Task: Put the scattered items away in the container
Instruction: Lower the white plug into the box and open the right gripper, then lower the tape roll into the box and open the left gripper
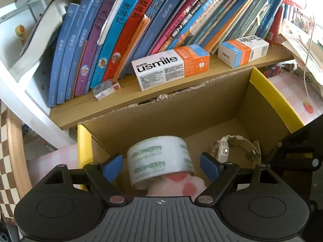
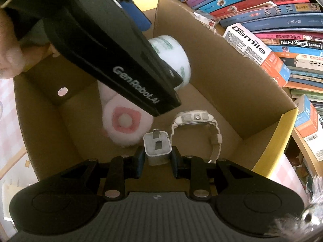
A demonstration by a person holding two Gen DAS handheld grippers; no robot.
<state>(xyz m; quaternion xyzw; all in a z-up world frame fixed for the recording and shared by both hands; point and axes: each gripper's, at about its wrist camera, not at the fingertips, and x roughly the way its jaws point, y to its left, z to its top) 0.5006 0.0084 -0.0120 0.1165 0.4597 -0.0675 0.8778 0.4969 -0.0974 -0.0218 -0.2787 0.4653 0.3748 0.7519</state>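
Note:
An open cardboard box [image 1: 181,111] with yellow flap edges holds a roll of clear tape [image 1: 159,161], a white wristwatch [image 1: 224,151] and a pink-and-white plush item [image 1: 181,183]. My left gripper [image 1: 161,167] hangs open over the box, its blue pads on either side of the tape roll with a gap on each side. My right gripper [image 2: 157,157] is shut on a small white charger plug [image 2: 157,147], held above the box [image 2: 222,76] floor beside the watch [image 2: 193,119] and the plush [image 2: 125,125]. The left tool's black body [image 2: 113,60] partly hides the tape [image 2: 177,60].
Behind the box a wooden shelf [image 1: 125,98] carries a row of leaning books [image 1: 113,40], two usmile cartons [image 1: 169,66] and a small packet [image 1: 107,89]. Pink checked cloth [image 1: 292,92] lies under the box. A hand [image 2: 10,56] shows at the far left.

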